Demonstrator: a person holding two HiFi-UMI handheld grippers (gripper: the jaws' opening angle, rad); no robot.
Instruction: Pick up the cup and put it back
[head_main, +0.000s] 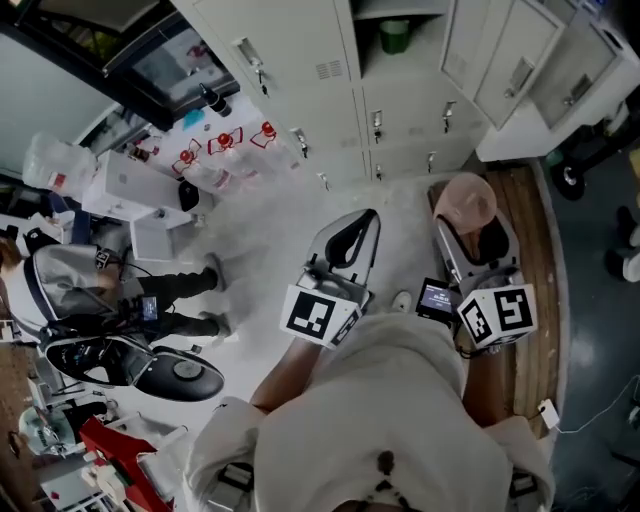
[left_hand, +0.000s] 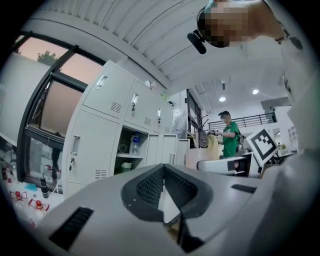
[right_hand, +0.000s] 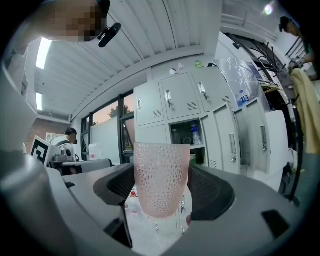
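In the head view the right gripper holds the pink cup upright at one o'clock, by the wooden table, likely so it goes back level. The left gripper waits at twelve. The left gripper view alone shows its jaws pinched together with nothing between them. The right gripper view shows the cup's dimpled wall clamped between that gripper's jaws.

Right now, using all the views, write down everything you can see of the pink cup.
The cup is translucent pink, plastic or glass by its look, with small raised dots all over its wall. It tapers from a wide rim to a narrower base, stands upright and looks empty. The right gripper clamps it, one dark pad against each side. Nothing else touches it, and its base hangs free. The head view shows it as a pink round shape past the gripper's end.
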